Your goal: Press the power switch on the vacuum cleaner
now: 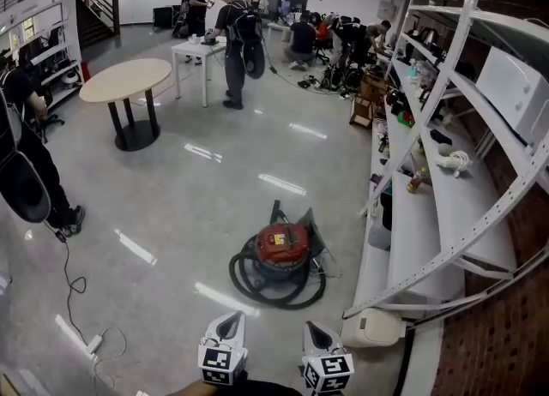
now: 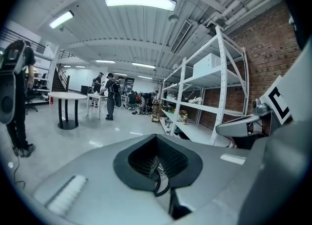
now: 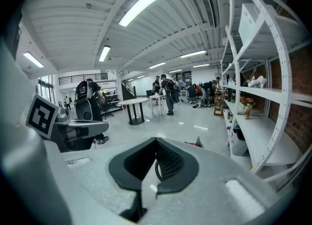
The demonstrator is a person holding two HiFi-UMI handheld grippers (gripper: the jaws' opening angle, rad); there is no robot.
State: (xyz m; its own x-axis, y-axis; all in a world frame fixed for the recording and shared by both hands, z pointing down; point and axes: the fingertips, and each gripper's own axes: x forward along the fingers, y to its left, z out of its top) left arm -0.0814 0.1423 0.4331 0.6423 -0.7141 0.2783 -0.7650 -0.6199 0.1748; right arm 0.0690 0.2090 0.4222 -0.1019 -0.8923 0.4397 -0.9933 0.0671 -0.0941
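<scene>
vacuum cleaner [image 1: 281,251] sits on the floor ahead of us, hose [image 1: 274,298] coiled round its base, close to the shelving [image 1: 413,233]. We judge it a heavy, rigid canister: no grasp needed, just a firm poke on the red top (switch too small to spot). Left gripper [image 1: 230,324] and right gripper [image 1: 314,333] both closed, empty, held low, well short of it

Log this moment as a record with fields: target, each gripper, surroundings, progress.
target: red round vacuum cleaner on the glossy grey floor, with a black hose coiled round its base
left gripper: jaws together, empty, short of the vacuum cleaner
right gripper: jaws together, empty, short of the vacuum cleaner
surroundings: white metal shelving to the right
progress: nothing touches the vacuum cleaner
</scene>
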